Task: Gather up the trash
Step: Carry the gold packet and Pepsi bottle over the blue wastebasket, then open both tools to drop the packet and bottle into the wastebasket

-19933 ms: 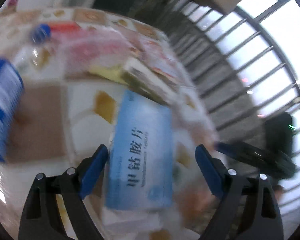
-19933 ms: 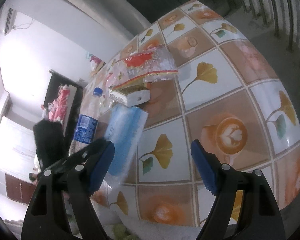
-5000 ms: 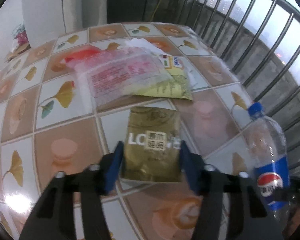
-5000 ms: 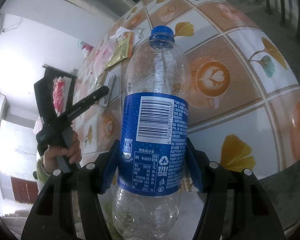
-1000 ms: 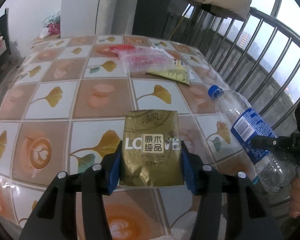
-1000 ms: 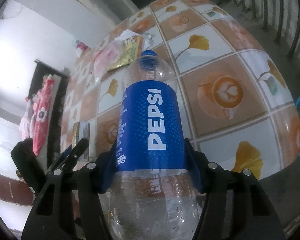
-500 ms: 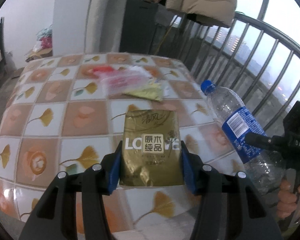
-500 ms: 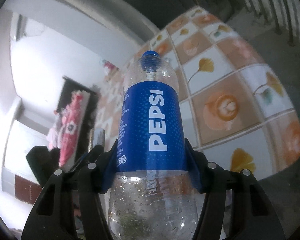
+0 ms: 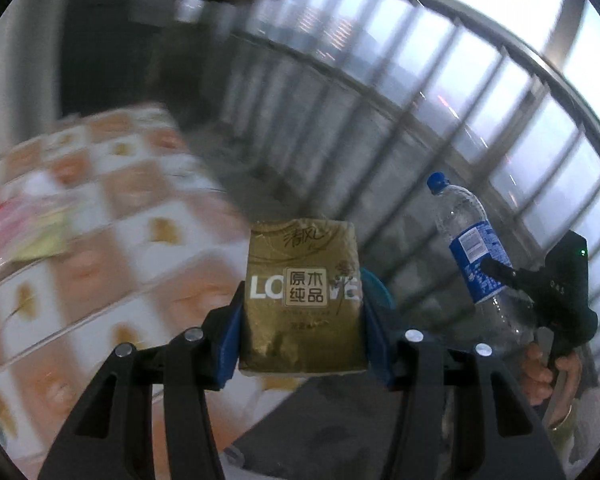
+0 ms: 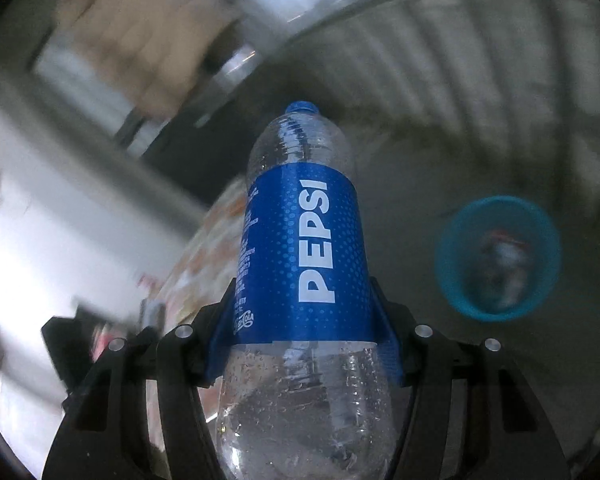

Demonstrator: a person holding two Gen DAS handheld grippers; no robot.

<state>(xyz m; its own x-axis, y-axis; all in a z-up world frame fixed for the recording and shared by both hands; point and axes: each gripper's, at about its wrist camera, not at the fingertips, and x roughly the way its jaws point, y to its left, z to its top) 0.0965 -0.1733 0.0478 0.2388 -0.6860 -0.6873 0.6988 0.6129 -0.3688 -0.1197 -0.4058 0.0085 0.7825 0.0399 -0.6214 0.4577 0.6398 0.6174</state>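
My left gripper (image 9: 302, 320) has its jaws clamped on a gold tissue pack (image 9: 303, 300), held upright in the air past the edge of the tiled table (image 9: 100, 248). My right gripper (image 10: 302, 332) has its jaws closed around a clear Pepsi bottle (image 10: 300, 248), cap pointing away from me. Down on the grey floor (image 10: 400, 184) to the right sits a blue bin (image 10: 452, 280) with something blurred inside. A railing (image 9: 480, 92) runs behind.
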